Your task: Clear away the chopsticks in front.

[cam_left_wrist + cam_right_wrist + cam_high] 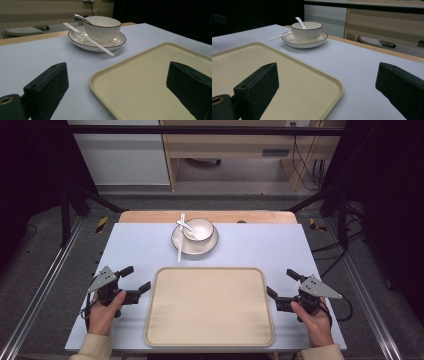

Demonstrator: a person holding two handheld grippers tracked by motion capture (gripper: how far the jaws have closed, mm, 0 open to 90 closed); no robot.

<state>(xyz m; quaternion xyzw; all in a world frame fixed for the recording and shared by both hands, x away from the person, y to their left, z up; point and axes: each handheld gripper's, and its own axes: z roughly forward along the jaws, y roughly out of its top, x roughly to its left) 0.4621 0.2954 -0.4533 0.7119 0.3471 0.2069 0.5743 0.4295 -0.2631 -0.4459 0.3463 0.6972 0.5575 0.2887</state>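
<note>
Now | left gripper (136,279) jaws spread at tray (210,306) edge | right gripper (281,283) likewise

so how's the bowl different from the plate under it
The bowl is deep with ribbed upright walls; the plate is shallow and wider. The bowl holds a white spoon; the plate carries the bowl, with white chopsticks leaning on its rim. Both are white with a dark rim line.

You have one tray (209,306) at 6 o'clock; at 12 o'clock one plate (178,241), one bowl (199,229), one spoon (183,224), two chopsticks (180,247).
</note>
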